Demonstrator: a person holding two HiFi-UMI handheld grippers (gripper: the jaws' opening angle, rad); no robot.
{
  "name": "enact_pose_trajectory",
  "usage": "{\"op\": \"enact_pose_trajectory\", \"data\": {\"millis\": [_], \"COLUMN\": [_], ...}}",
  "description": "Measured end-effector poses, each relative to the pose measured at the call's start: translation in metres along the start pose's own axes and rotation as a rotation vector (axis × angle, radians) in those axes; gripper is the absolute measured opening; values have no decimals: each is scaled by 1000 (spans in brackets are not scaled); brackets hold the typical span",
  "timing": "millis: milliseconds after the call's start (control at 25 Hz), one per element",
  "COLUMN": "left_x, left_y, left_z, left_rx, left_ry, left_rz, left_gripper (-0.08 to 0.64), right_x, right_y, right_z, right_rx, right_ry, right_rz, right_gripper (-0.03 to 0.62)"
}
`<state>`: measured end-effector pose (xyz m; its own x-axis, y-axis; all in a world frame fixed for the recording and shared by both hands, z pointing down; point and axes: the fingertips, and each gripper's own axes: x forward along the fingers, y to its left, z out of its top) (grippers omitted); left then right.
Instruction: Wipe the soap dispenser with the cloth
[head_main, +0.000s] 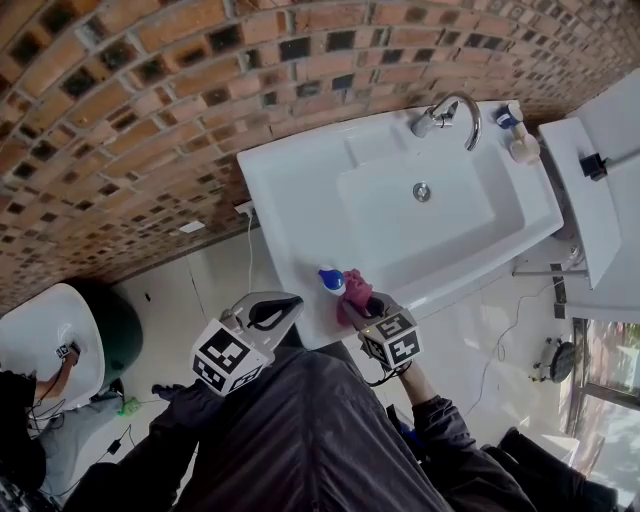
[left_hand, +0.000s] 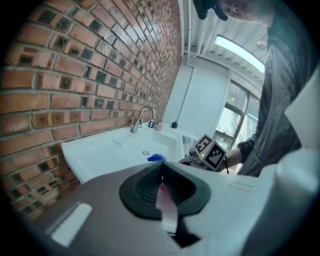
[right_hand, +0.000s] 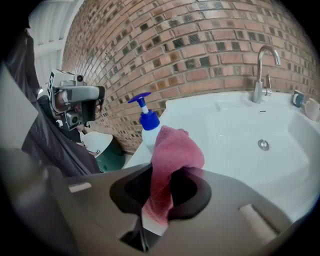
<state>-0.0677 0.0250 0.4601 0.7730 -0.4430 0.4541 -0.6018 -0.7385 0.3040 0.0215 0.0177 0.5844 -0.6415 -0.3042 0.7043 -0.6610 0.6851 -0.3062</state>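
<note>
Two grippers hover at the sink's (head_main: 290, 170) near edge, each bearing a cube of black-and-white square markers; those patterns are the only print that shows, and any label on the dispenser (right_hand: 148, 127) is too small to read.

The dispenser, a white bottle with a blue pump, stands upright on the sink's near rim, at the corner far from the tap (head_main: 455, 110).

The right gripper (right_hand: 160, 187) has its jaws clamped on a pink cloth (right_hand: 172, 155). The cloth's free end bunches up beyond the jaw tips and sits against the bottle's side, below the pump. In the head view the cloth lies just beside the pump, on the tap side of it, with the gripper right behind, off the sink's edge.

The left gripper (head_main: 290, 300) has its jaws pressed together with nothing between them. It hangs off the sink's near edge, apart from the bottle on the side away from the tap, tips pointing toward the rim. From its own view the blue pump peeks just above the closed jaws.
</note>
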Motion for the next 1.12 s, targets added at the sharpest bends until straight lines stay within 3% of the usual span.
{"op": "enact_pose_trajectory", "data": {"millis": [160,440,560,720,840,960,1120], "left_x": [9,53,73,87,88,87,83], "left_y": [15,27,24,32,38,41,42], "left_z": [-21,-56,-62,-60,-57,-60,-60], "left_rx": [-35,-65,-55,-18,-14,-12,-13], "left_ry": [84,222,265,270,274,291,297], "left_rz": [67,45,18,63,71,64,49], "left_gripper": [19,205,225,252,255,253,244], "right_x": [23,56,50,37,30,21,0], "right_y": [-8,-4,0,20,33,26,13], "right_z": [-8,-22,-17,-3,-1,6,46], "right_rx": [-1,-61,-131,-293,-351,-313,-110], "right_ry": [80,247,237,162,152,127,-32], "right_rz": [0,63,46,80,107,88,123], "right_gripper": [71,71,71,71,71,71,71]}}
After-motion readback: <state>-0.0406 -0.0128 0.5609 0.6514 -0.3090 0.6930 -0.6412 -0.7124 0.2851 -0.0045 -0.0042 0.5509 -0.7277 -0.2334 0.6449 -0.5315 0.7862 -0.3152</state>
